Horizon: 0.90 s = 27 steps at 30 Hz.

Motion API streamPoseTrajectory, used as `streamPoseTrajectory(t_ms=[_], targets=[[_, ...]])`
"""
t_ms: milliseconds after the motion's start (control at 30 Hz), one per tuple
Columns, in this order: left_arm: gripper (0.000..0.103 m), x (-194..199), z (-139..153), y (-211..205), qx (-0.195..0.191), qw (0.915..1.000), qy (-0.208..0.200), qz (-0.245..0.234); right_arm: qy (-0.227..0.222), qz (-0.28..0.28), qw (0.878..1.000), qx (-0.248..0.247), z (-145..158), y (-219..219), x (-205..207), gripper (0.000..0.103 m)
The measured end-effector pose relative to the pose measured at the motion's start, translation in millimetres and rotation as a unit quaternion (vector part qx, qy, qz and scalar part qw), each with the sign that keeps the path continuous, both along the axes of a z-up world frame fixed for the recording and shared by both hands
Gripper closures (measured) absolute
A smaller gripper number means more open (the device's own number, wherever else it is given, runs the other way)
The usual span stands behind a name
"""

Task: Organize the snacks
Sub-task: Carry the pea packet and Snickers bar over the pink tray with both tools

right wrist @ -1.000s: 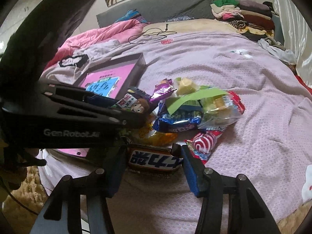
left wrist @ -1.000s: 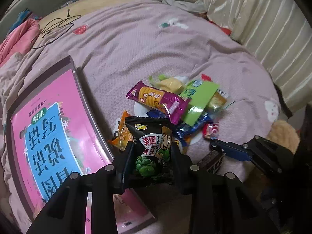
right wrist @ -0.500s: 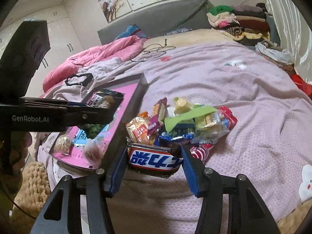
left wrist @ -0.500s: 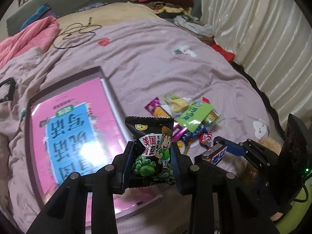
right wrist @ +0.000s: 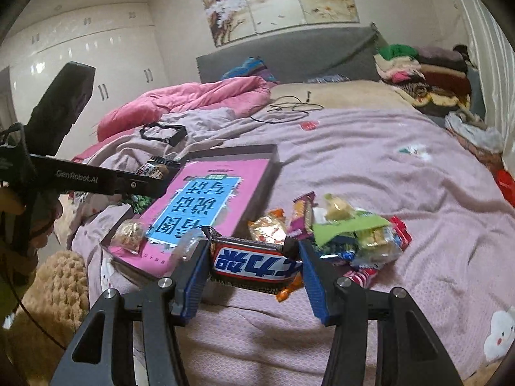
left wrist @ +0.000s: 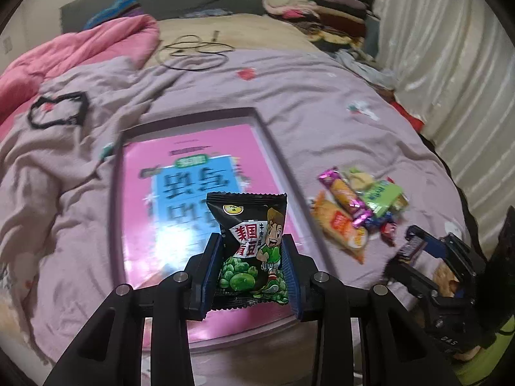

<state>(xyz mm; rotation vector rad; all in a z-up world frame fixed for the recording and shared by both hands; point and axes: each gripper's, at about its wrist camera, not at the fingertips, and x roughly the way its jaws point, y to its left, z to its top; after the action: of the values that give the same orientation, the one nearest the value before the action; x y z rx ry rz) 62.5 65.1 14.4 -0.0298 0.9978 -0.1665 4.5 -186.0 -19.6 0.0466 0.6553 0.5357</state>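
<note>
Left gripper [left wrist: 251, 268] jaws clamp black pea packet [left wrist: 249, 244] at lower sides, above pink tray [left wrist: 276, 148]. Packet light, puffy, crinkly, likely slippery. Right gripper [right wrist: 254, 265] pinches chocolate bar [right wrist: 254, 262] endwise: stiffer. Snack pile [right wrist: 351, 234] right of tray.

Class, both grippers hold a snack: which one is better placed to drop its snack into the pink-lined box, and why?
Left. The left gripper holds the black green-pea packet over the shallow pink-lined box, while the right gripper, gripping the chocolate bar, sits beside the box near the snack pile.
</note>
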Motion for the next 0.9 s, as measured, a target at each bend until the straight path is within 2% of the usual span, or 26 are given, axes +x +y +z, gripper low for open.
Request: streamPoseTrajectory(t_ms=[333,667,900], targets=[[0.066,-19,-1,39,-0.011,0.9990,-0.008,0.043,-0.024,0.027,0.999,-0.026,5,22,-6,0.049],[0.066,-22,-16,40,-0.020,0.9987,0.003,0.047,-0.041,0.063,0.994,-0.077,-2,53,-10,0.049],[0.066,-21,-19,42,-0.023,0.9984,0.001,0.052,-0.042,0.079,0.992,-0.091,-6,71,-10,0.049]])
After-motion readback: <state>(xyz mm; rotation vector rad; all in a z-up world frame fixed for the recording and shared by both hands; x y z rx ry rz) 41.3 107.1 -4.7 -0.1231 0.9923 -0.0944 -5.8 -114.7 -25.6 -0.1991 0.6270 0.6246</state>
